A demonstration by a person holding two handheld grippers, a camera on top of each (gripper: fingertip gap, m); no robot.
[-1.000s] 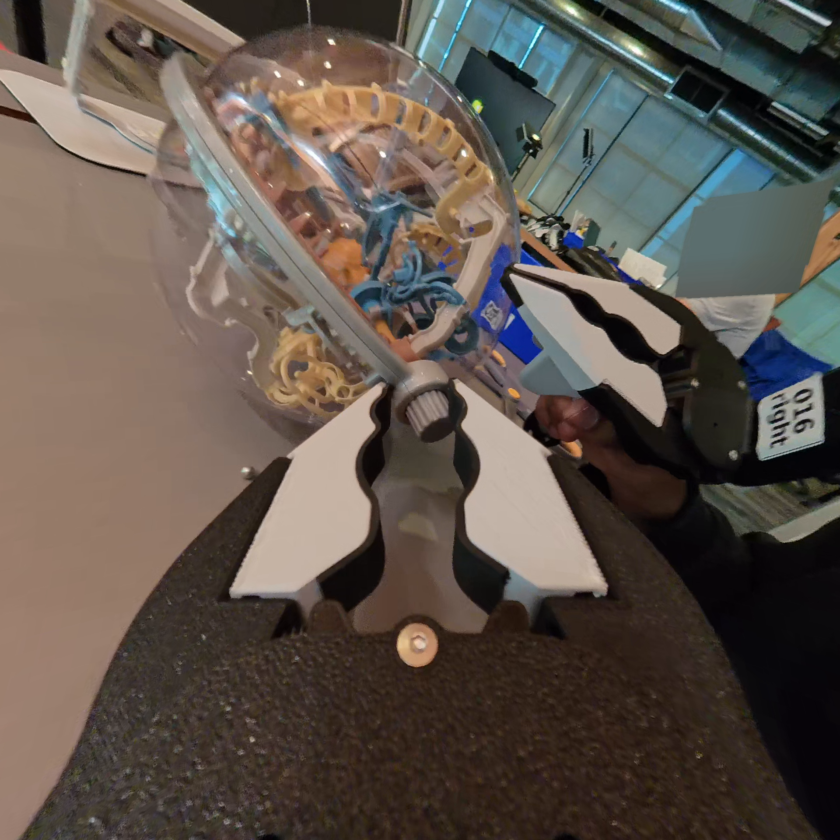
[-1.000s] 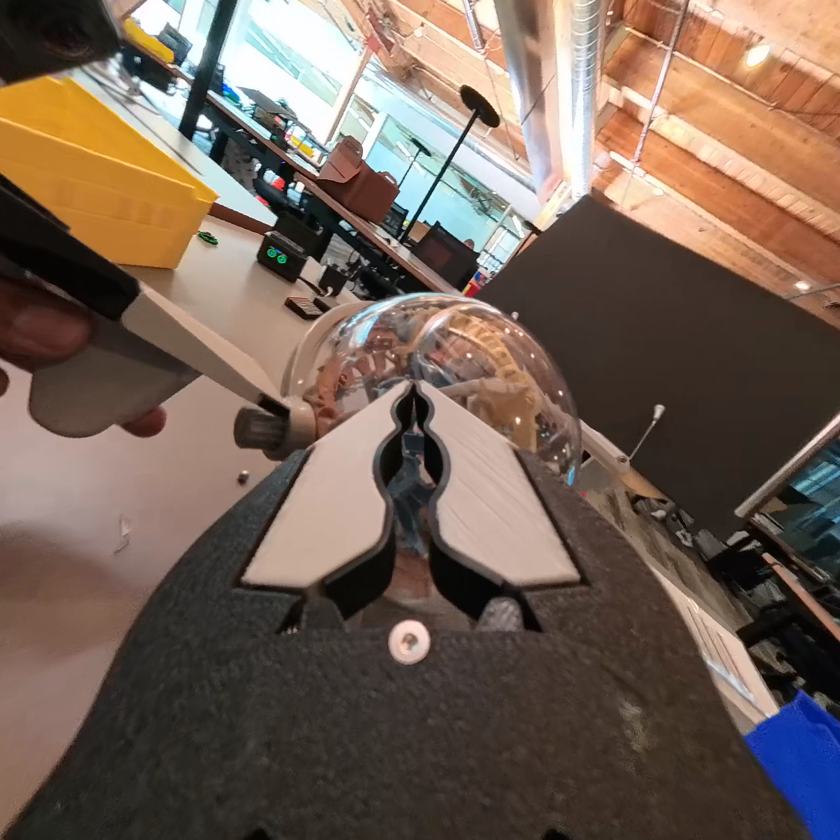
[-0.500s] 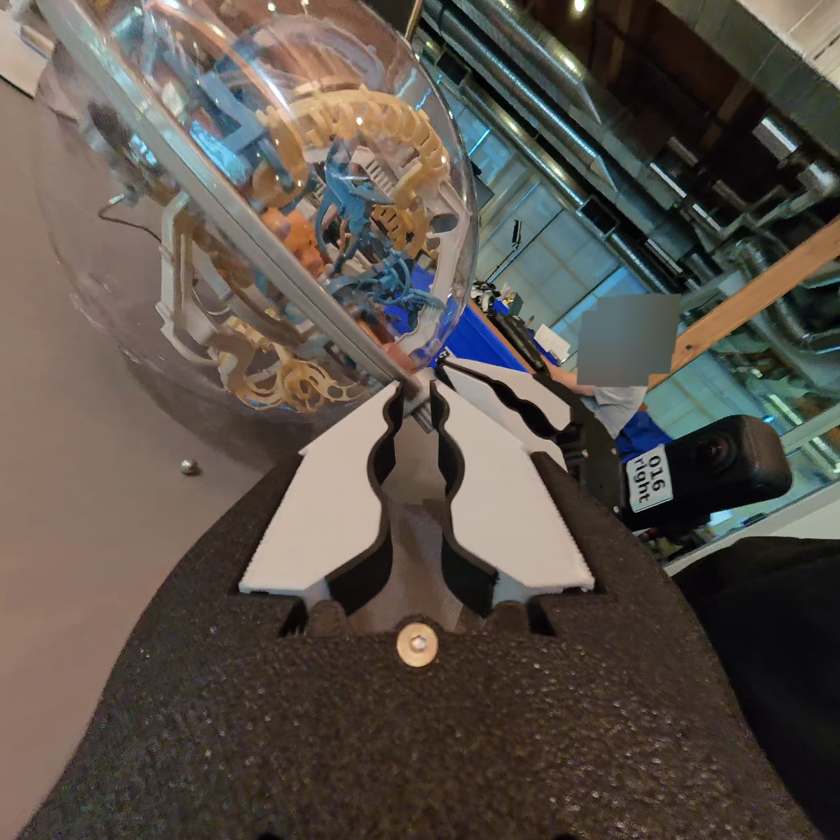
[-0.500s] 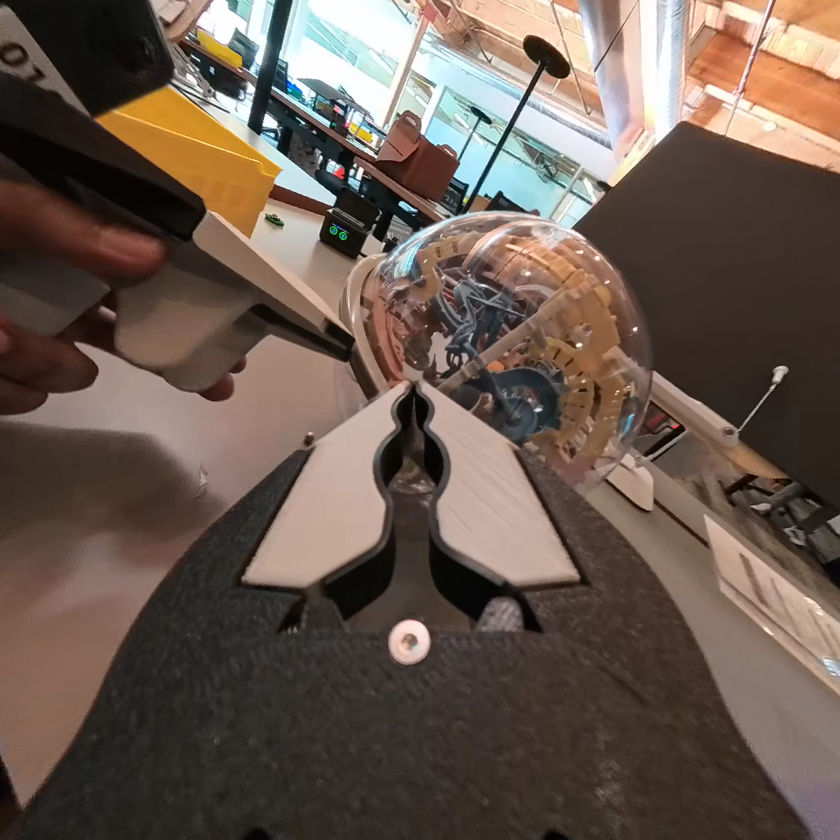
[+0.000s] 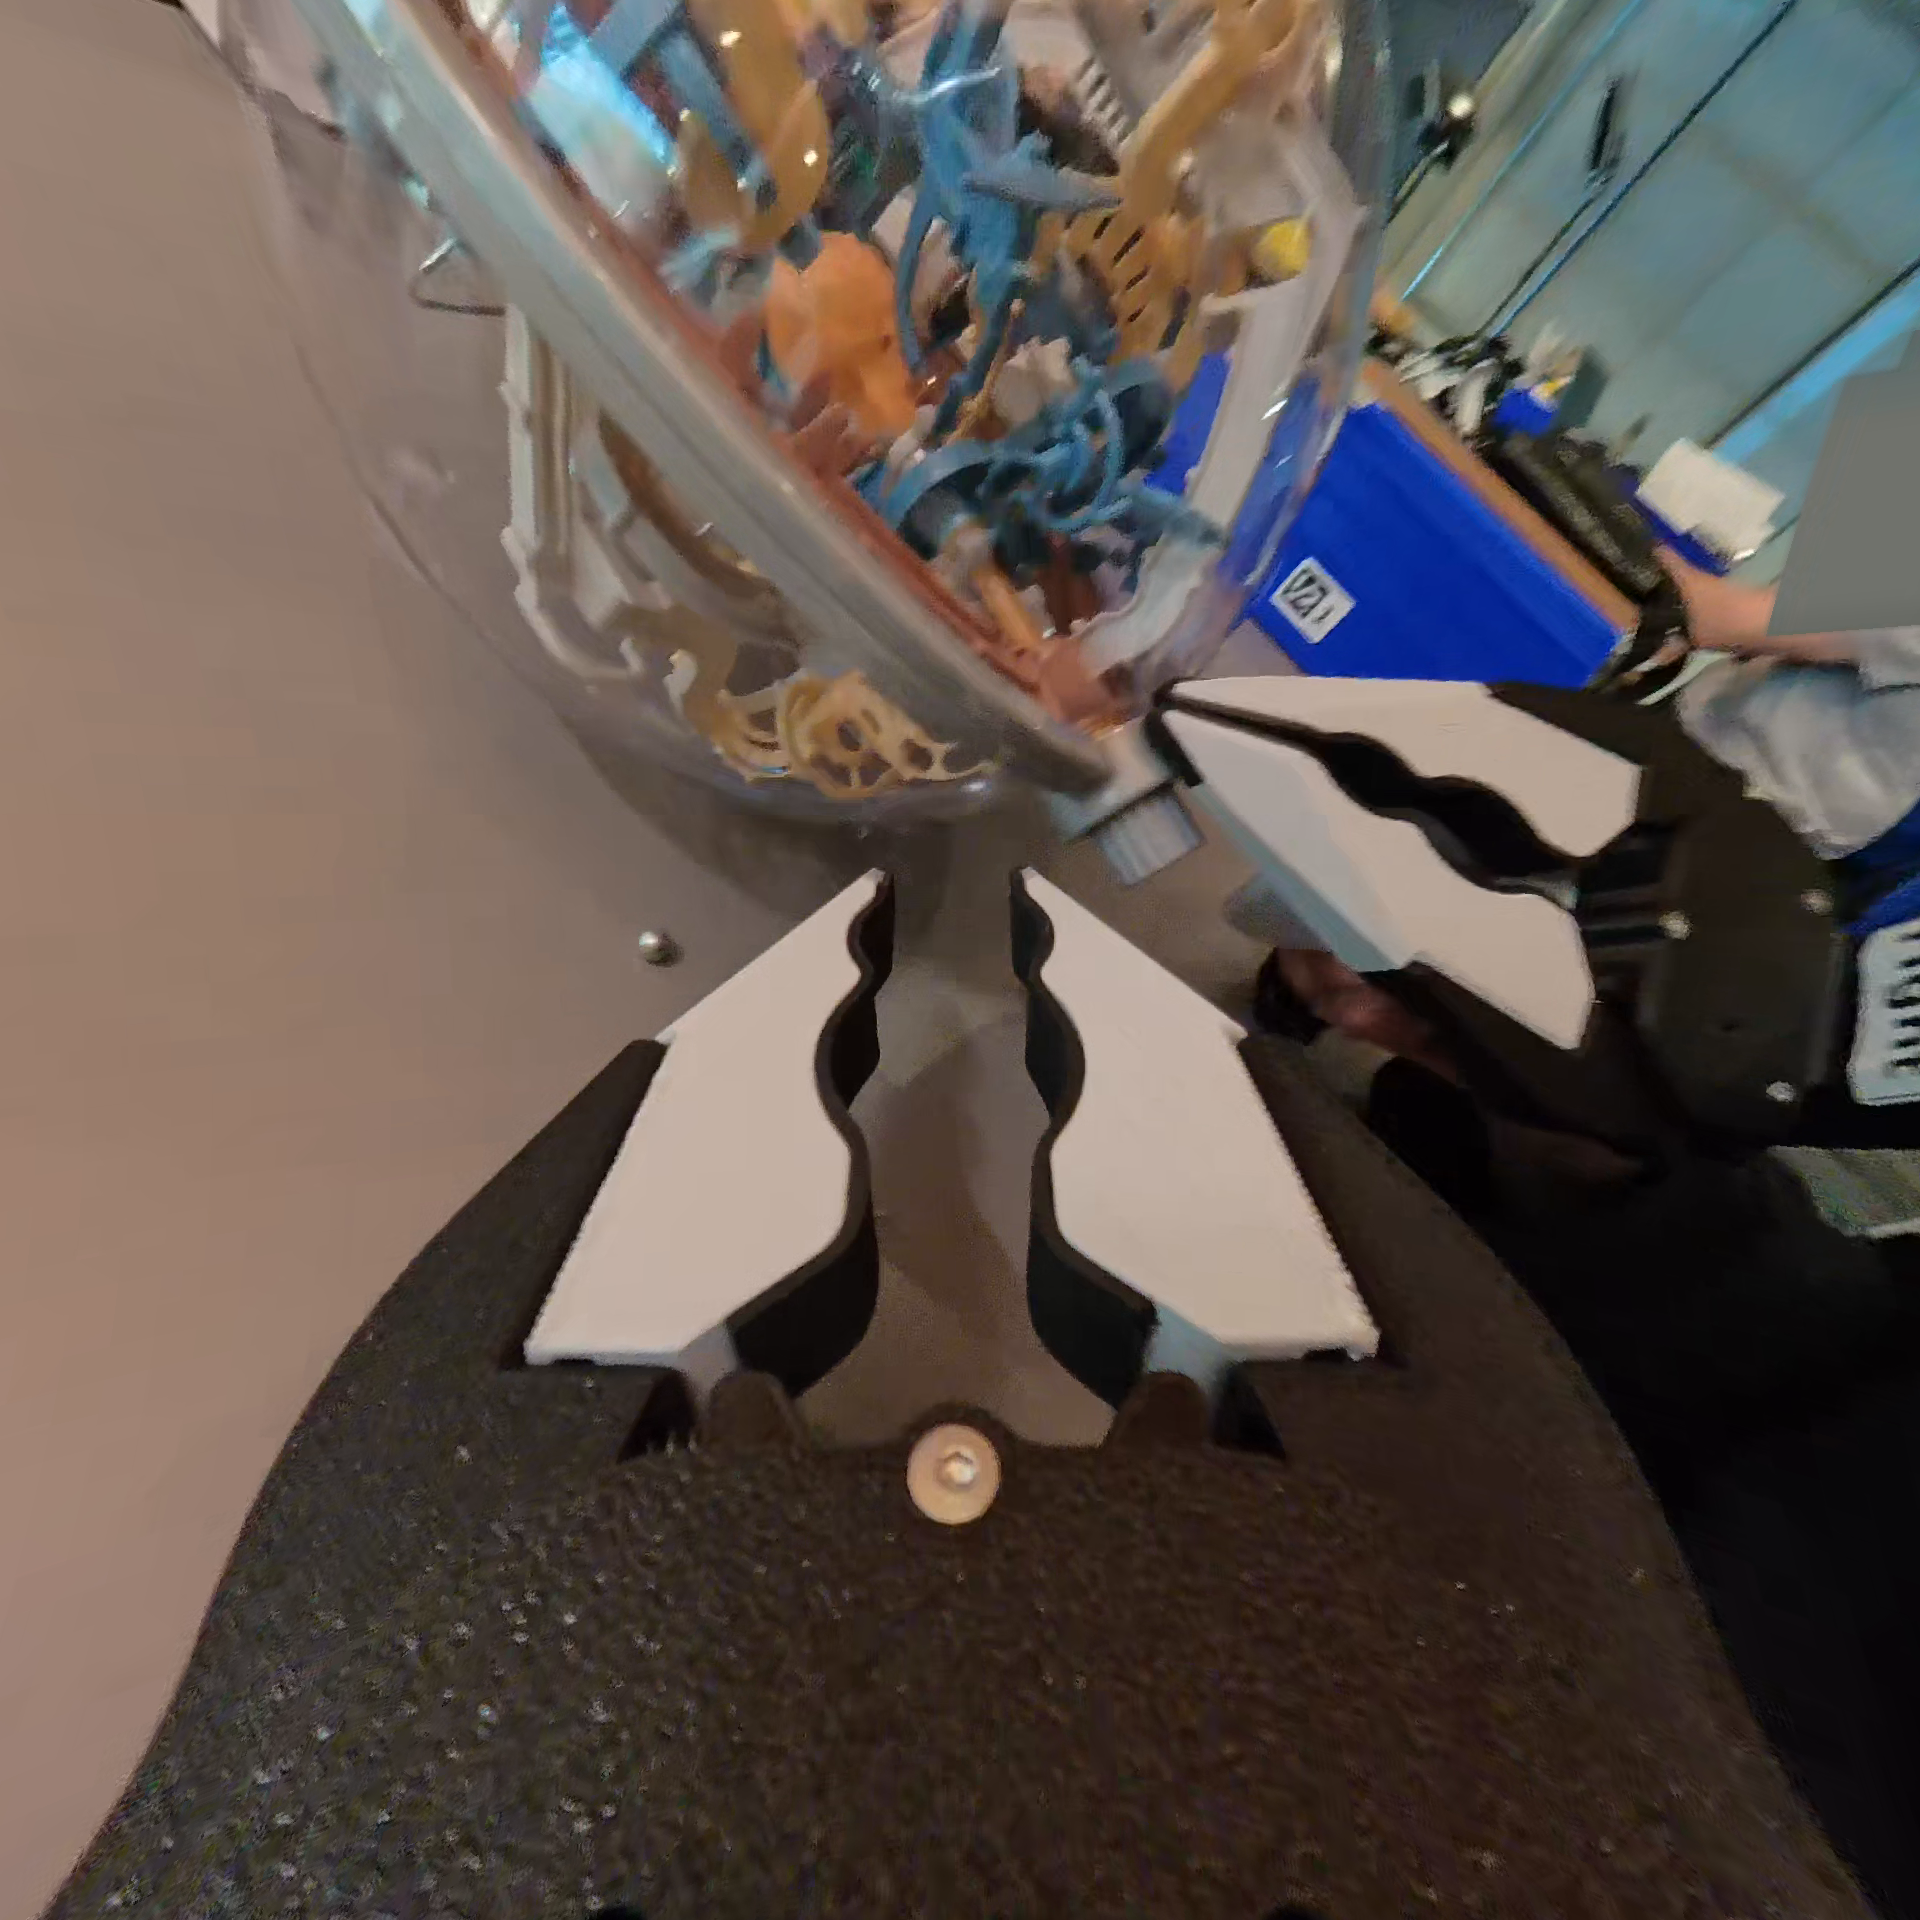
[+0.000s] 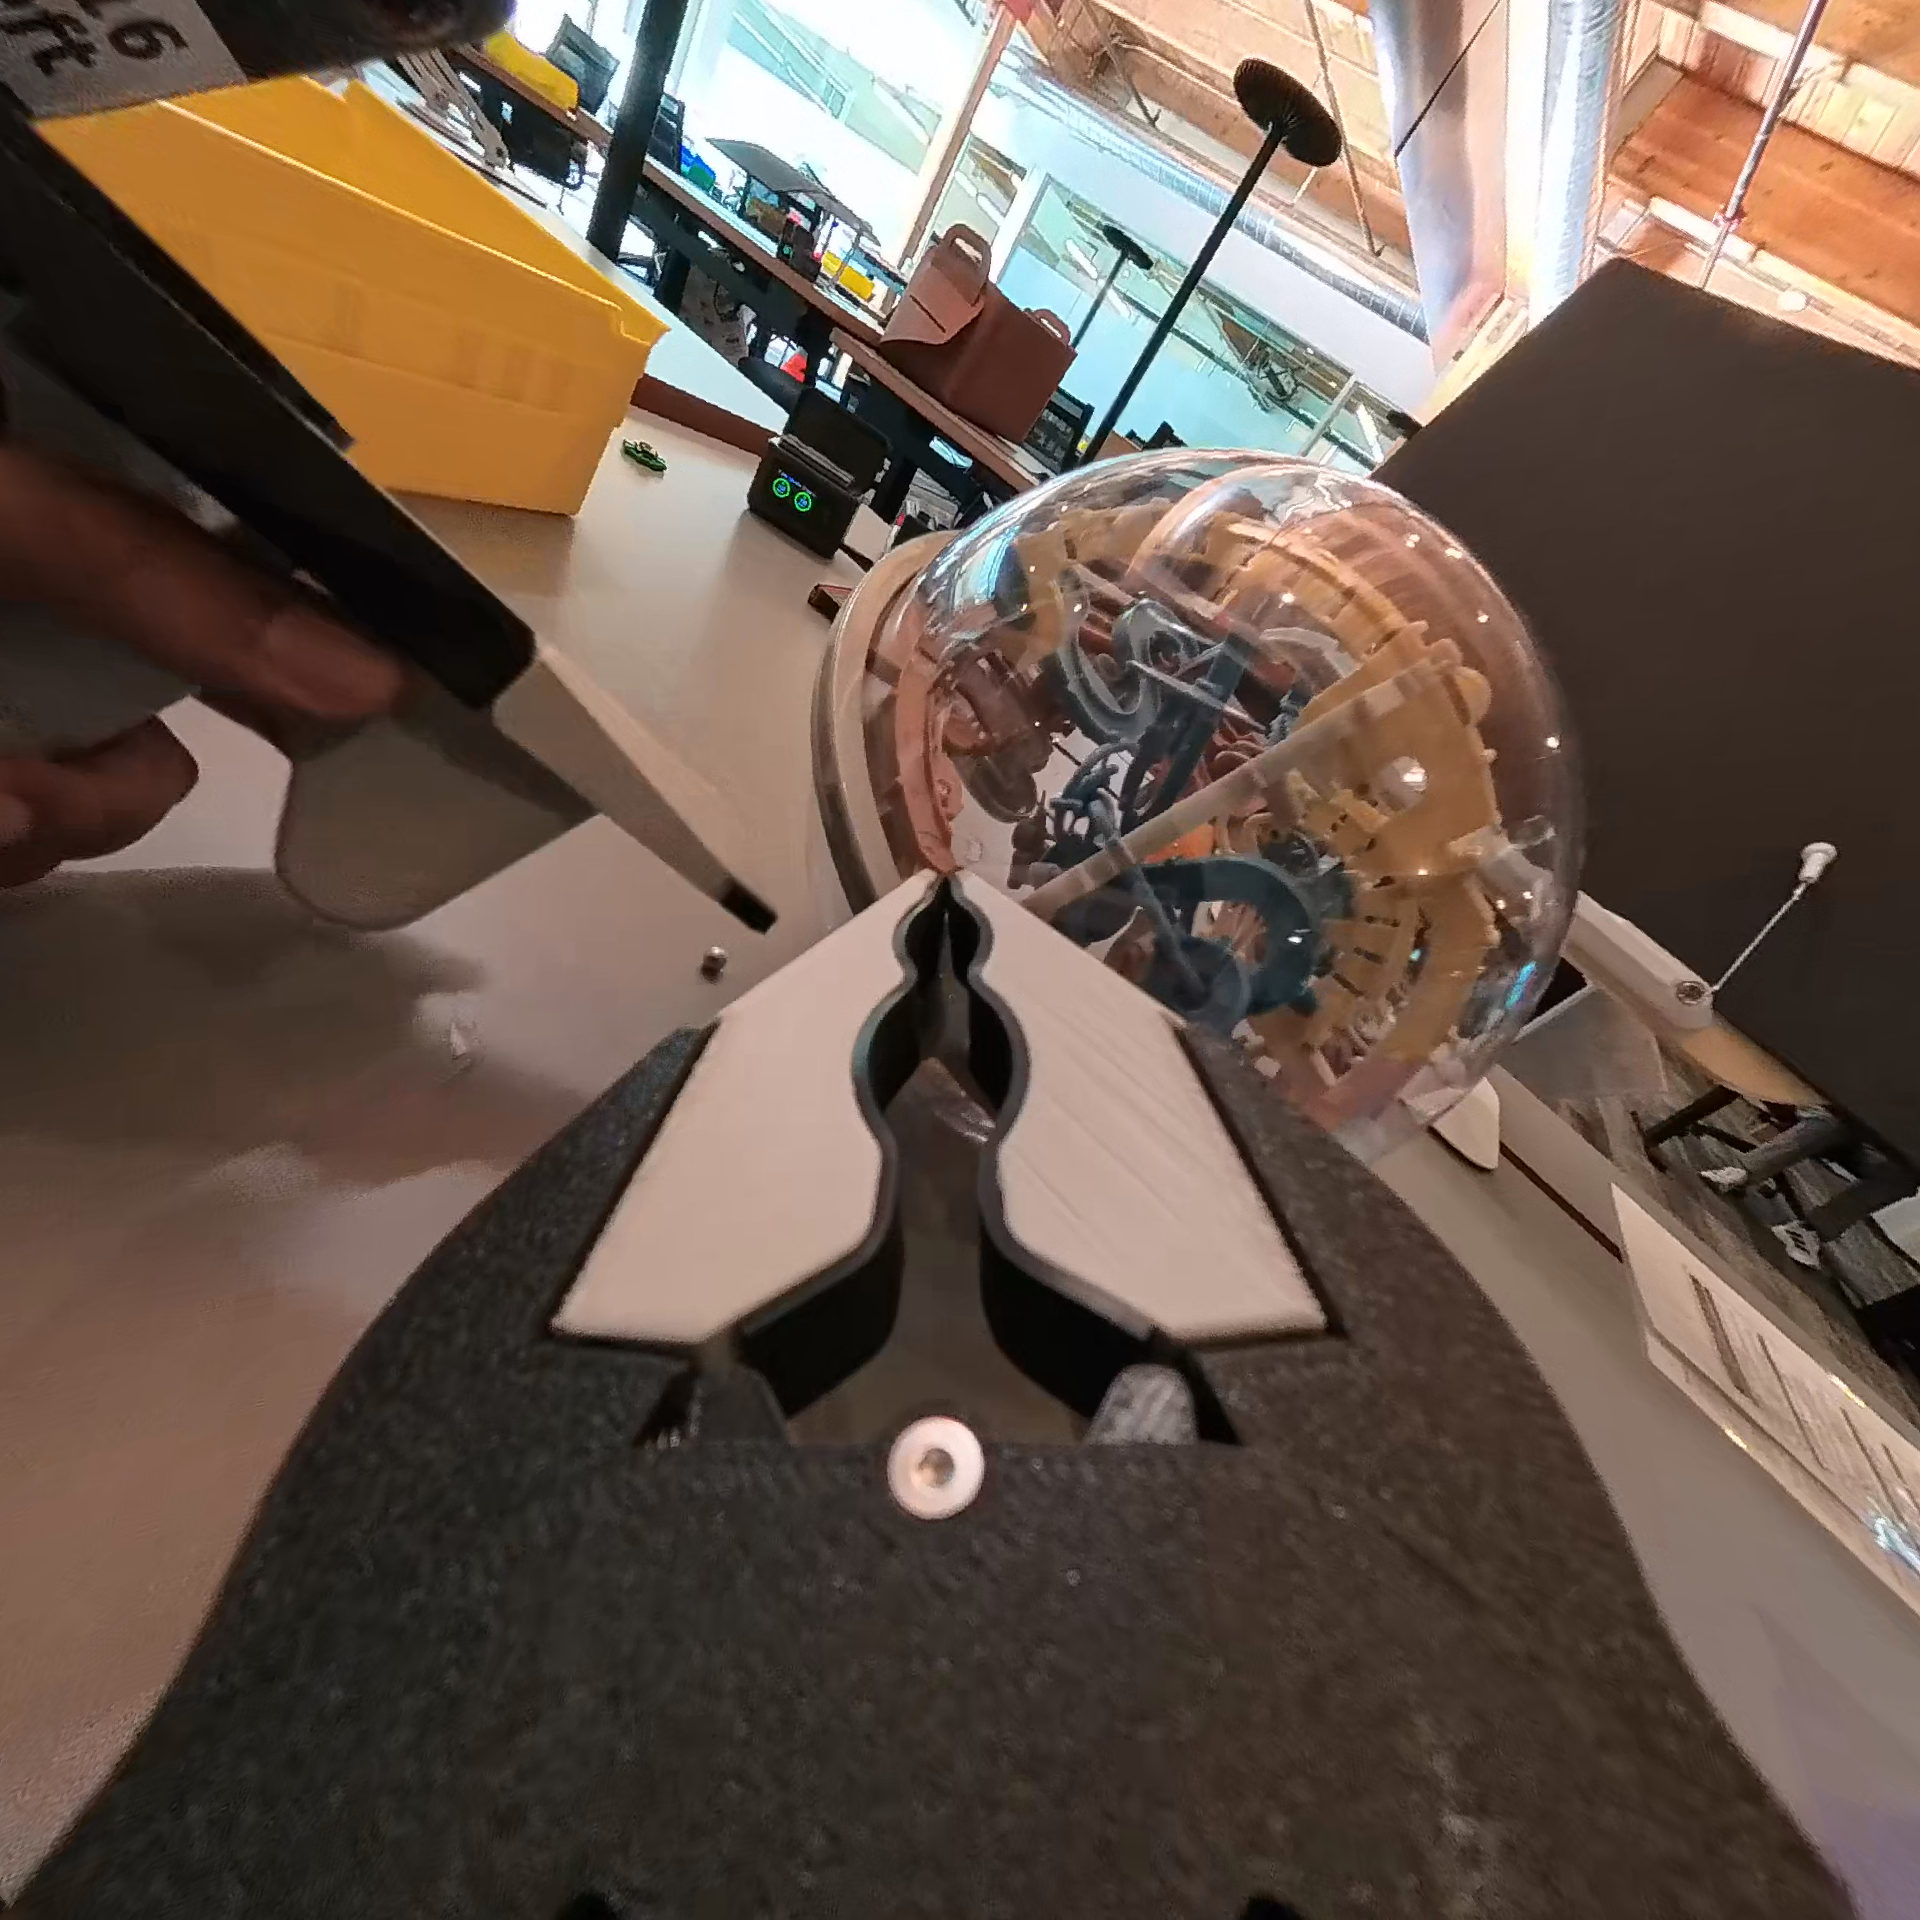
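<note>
Now our left claw (image 5: 951, 883) gapes empty at centre frame, just under the maze ball (image 5: 831, 364); our right claw (image 6: 948, 881), nearly closed, pinches its rim (image 6: 836, 707) beside the knob (image 5: 1138, 821).

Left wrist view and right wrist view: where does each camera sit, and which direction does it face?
Left wrist view: on the left gripper, low over the table, looking up at the ball; its open jaws show, the right gripper beyond.
Right wrist view: on the right gripper, facing the ball's rim; its shut jaws show, plus the left gripper and a hand.
Shared: ball, table, bead, both grippers.
</note>
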